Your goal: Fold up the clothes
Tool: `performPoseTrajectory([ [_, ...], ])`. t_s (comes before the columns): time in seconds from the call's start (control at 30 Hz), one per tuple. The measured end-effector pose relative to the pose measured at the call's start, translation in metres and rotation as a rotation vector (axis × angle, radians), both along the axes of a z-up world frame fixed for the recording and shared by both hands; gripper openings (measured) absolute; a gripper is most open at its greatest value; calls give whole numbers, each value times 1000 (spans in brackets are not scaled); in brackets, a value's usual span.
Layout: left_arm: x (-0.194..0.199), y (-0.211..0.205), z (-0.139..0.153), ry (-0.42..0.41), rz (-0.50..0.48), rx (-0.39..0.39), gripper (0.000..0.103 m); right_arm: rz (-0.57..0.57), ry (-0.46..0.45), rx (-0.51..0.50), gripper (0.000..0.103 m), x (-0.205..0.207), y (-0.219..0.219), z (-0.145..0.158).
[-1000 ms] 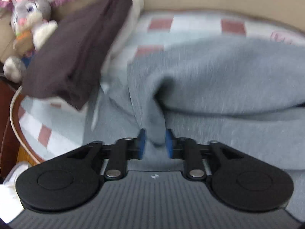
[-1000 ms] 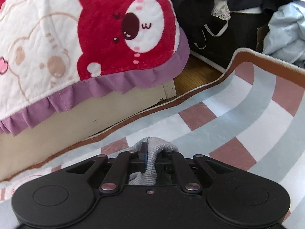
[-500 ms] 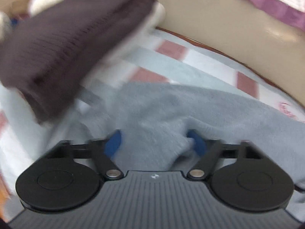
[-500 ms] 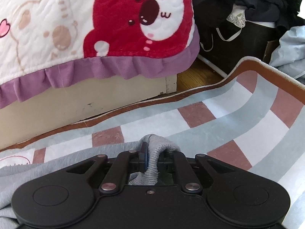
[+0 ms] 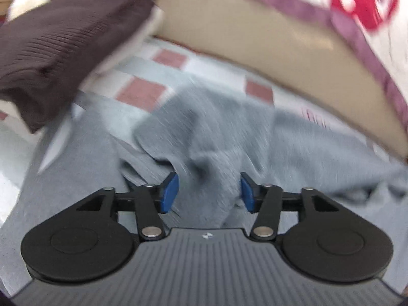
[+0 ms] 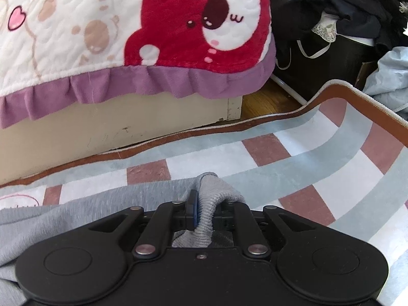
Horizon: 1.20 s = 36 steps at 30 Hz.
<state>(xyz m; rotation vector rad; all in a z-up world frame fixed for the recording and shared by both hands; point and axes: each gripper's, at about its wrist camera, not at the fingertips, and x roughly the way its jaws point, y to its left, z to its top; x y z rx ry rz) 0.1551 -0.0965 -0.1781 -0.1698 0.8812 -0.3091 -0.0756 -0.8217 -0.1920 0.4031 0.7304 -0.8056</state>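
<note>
The left gripper (image 5: 209, 191) has just been opening; its blue pads (image 5: 170, 191) stand spread astride a loose ridge of the grey sweatshirt (image 5: 216, 137), not pressing it. The right gripper (image 6: 204, 213) pinches its ribbed hem (image 6: 207, 211). Judged best: hold that corner taut while regripping. The garment lies on the checked rug (image 6: 293, 168), apparently lengthwise along the bed base (image 6: 102, 130).

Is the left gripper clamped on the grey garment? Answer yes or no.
No. The left gripper stands open, its blue pads apart on either side of a fold of the grey garment.
</note>
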Motion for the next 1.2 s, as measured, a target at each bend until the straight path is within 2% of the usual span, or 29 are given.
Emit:
performPoseTrajectory([
  [0.1, 24, 4, -3, 2, 21, -9, 62, 6, 5, -4, 12, 2, 2, -1],
  [0.13, 35, 2, -7, 28, 17, -22, 68, 9, 3, -5, 12, 3, 3, -2],
  [0.17, 46, 1, -11, 53, 13, -36, 79, 12, 2, -6, 12, 3, 4, -2],
  [0.27, 73, -16, -30, 115, 7, -23, 80, 32, -4, -19, 12, 4, 10, -4],
  [0.3, 76, -24, -33, 109, -19, 1, 74, 43, -7, -25, 12, 3, 13, -3],
  [0.33, 77, -34, -33, 94, -65, 43, 32, 54, -10, -30, 12, 3, 16, -3],
  [0.37, 78, -47, -30, 69, -125, 119, 11, 65, -14, -35, 12, 3, 19, -2],
  [0.43, 74, -66, -15, -41, -194, 274, 10, 90, -37, -62, 11, -2, 25, 3],
  [0.47, 74, -72, -4, -106, -208, 326, 10, 97, -63, -86, 10, -7, 27, 9],
  [0.5, 79, -72, 10, -163, -194, 347, 10, 94, -99, -97, 9, -12, 27, 16],
  [0.6, 112, -61, 55, -281, -86, 297, 10, 79, -242, -105, 6, -24, 19, 40],
  [0.7, 144, -70, 91, -417, -7, 325, 10, 104, -311, -75, 5, -13, -5, 54],
  [0.73, 153, -75, 98, -458, 22, 332, 12, 114, -330, -68, 5, -8, -12, 58],
  [0.8, 171, -80, 103, -485, 118, 322, 33, 149, -312, -88, 5, 11, -20, 56],
  [0.83, 180, -81, 103, -487, 187, 336, 55, 142, -284, -75, 5, 19, -27, 50],
  [0.87, 185, -81, 100, -483, 258, 362, 60, 134, -256, -57, 4, 26, -33, 44],
  [0.93, 188, -81, 90, -430, 297, 352, 61, 93, -206, 28, 4, 27, -44, 22],
  [0.97, 187, -80, 85, -392, 288, 335, 61, 72, -180, 71, 6, 28, -50, 11],
  [1.03, 172, -84, 74, -332, 211, 294, 62, 35, -132, 155, 14, 29, -61, -10],
  [1.07, 159, -89, 67, -313, 160, 283, 67, 42, -124, 180, 21, 24, -60, -14],
  [1.1, 144, -96, 60, -289, 111, 273, 71, 48, -117, 204, 39, 20, -58, -18],
  [1.17, 113, -110, 46, -231, 14, 245, 75, 45, -85, 205, 58, 9, -56, -15],
  [1.2, 97, -117, 38, -204, -34, 220, 75, 27, -61, 200, 59, 3, -56, -10],
])
